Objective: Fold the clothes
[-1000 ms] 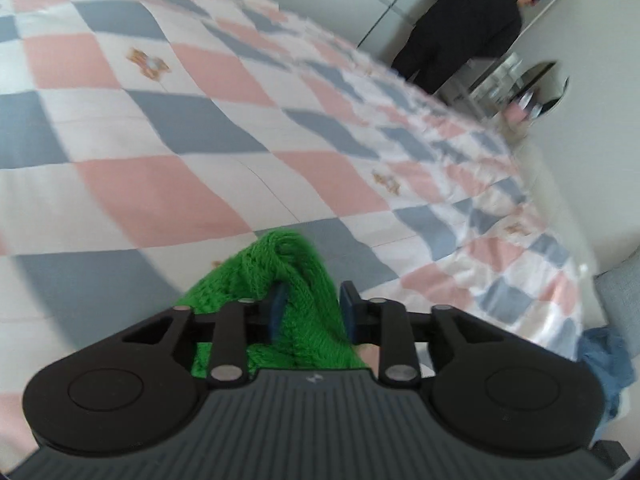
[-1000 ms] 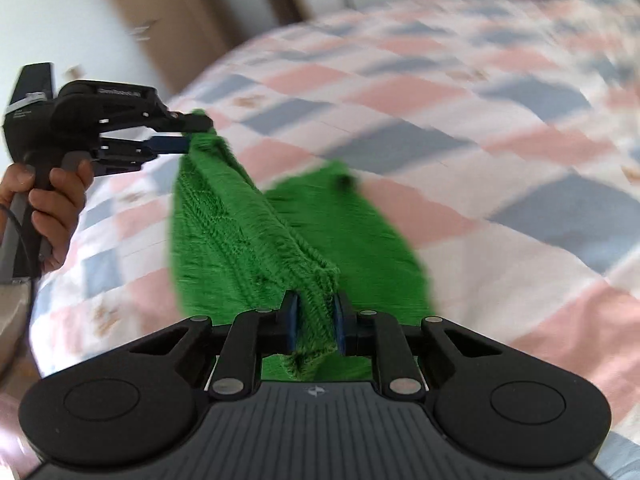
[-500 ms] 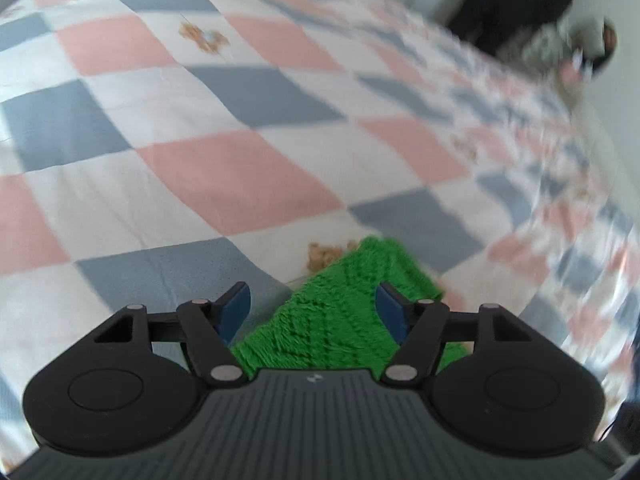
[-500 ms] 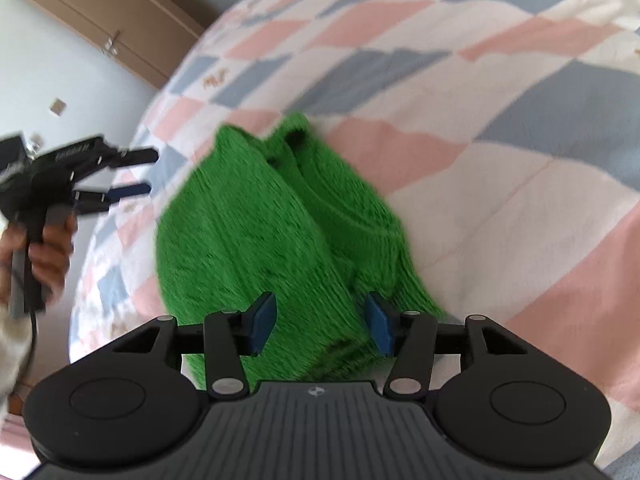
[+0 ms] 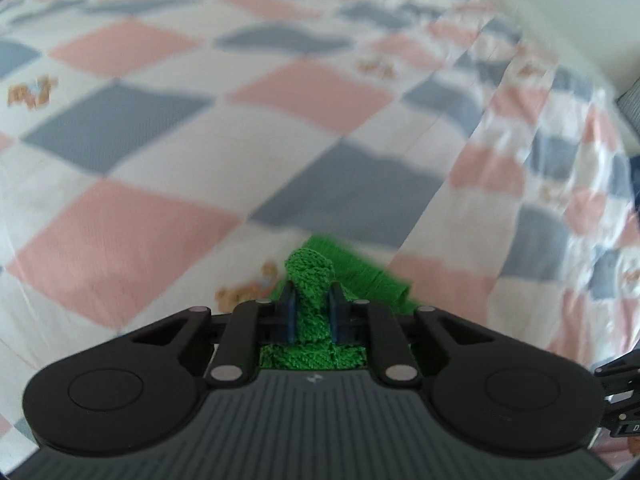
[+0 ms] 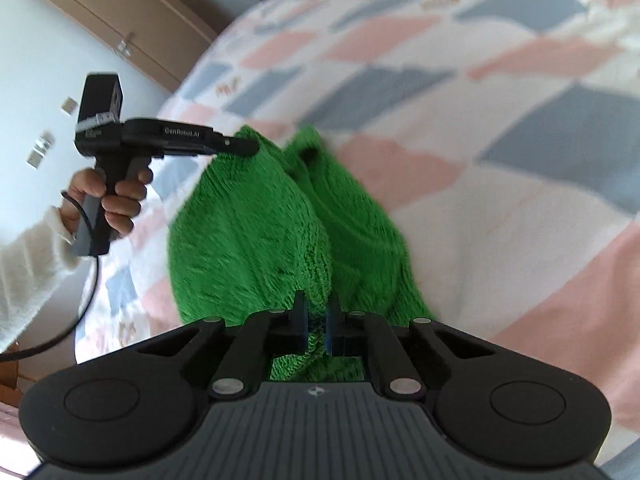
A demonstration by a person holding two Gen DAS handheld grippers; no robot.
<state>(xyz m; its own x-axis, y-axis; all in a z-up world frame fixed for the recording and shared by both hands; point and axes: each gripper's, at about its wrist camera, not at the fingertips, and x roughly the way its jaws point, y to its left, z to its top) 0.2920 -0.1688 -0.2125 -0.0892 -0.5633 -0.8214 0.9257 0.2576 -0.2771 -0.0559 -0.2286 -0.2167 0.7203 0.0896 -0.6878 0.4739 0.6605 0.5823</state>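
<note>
Sweater [image 6: 256,240], released 0.5 s ago, is gripped again: left gripper [image 5: 312,312] and right gripper [image 6: 317,330] are each clamped on green knit, stretched between them over the bed [image 6: 500,220].

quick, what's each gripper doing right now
Left gripper: closed, pinching a fold of the green sweater.
Right gripper: closed, pinching another edge of the same sweater.
</note>
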